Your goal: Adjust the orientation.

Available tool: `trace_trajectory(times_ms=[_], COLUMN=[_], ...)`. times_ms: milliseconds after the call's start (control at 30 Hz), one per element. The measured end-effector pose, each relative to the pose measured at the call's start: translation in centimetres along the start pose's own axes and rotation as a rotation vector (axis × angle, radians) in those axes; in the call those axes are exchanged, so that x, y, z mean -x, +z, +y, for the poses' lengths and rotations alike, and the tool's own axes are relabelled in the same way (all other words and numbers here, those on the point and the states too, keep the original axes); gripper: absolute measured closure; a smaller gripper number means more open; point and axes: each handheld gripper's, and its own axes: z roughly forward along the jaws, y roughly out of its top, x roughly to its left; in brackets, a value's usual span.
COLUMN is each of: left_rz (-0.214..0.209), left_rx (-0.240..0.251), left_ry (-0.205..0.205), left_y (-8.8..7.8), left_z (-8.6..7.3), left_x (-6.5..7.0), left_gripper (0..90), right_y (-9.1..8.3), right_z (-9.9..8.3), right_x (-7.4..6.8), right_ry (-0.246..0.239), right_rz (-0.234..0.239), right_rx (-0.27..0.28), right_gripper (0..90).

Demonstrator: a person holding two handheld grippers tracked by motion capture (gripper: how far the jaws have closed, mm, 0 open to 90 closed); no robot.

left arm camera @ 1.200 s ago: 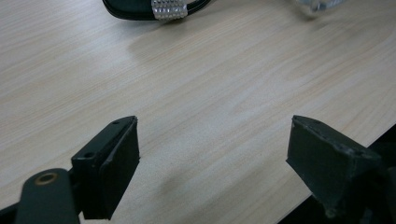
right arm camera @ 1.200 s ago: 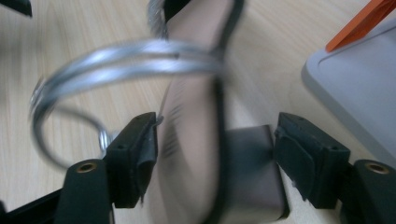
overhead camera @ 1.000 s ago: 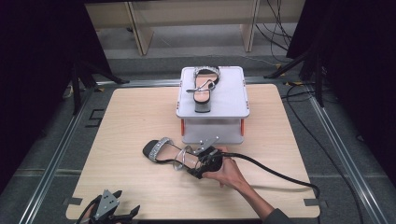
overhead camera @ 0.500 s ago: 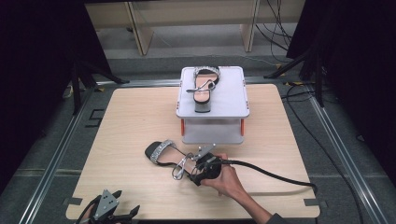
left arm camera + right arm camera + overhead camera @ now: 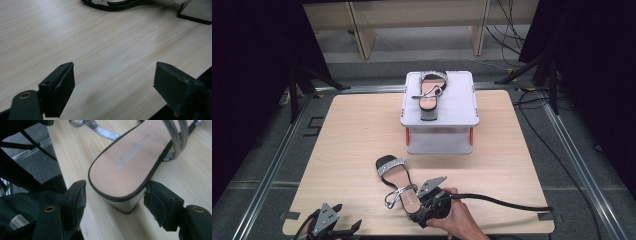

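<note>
The sandal (image 5: 130, 165) is being straddled at its heel block by the right gripper (image 5: 115, 202), whose jaws have just been opening: one finger (image 5: 160, 205) is lying just beside the block, perhaps touching it, while the other is standing off with a gap. From there the sole is stretching away across the table (image 5: 342, 145). The left gripper (image 5: 113, 86) is being held with its fingers wide apart over bare wood, the sandal lying well beyond them.

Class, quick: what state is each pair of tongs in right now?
Left tongs: open, holding nothing.
Right tongs: open around the sandal heel, just been opening.
</note>
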Motion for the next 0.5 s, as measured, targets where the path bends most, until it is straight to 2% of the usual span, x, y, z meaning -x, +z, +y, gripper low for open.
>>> trace_trajectory(times_ms=[67, 100, 133, 200, 233, 300, 400, 500], left_rz=[0.007, 0.002, 0.007, 0.006, 0.006, 0.006, 0.006, 0.007], left_rx=[-0.013, -0.003, -0.012, -0.011, -0.011, -0.01, -0.012, -0.012], left_ry=[0.011, 0.001, 0.009, 0.011, 0.011, 0.01, 0.01, 0.009], left_y=[0.0, 0.0, 0.0, 0.0, 0.0, 0.0, 0.0, 0.0], left_z=[0.0, 0.0, 0.0, 0.0, 0.0, 0.0, 0.0, 0.0], left_x=[-0.1, -0.1, -0.1, -0.1, -0.1, -0.2, -0.2, -0.1], left_gripper=[16.5, 16.6, 16.5, 16.5, 16.6, 16.5, 16.6, 16.6], right_y=[0.0, 0.0, -0.2, -0.2, -0.5, -1.4, -3.1, -3.7], right_z=[0.1, 0.1, 0.1, 0.1, 0.2, 0.4, 0.8, 1.0], right_x=[-0.1, 0.0, -0.1, 0.0, 0.1, 0.4, 1.2, 2.4], right_ry=[-0.01, -0.01, 0.006, -0.014, -0.023, -0.022, -0.016, -0.009], right_rz=[0.009, 0.006, 0.028, 0.02, -0.003, -0.005, -0.038, -0.069], right_rx=[-0.007, -0.008, -0.008, 0.0, -0.006, 0.027, 0.085, 0.114], right_gripper=[34.0, 34.1, 34.5, 35.8, 36.6, 38.4, 42.4, 49.4])
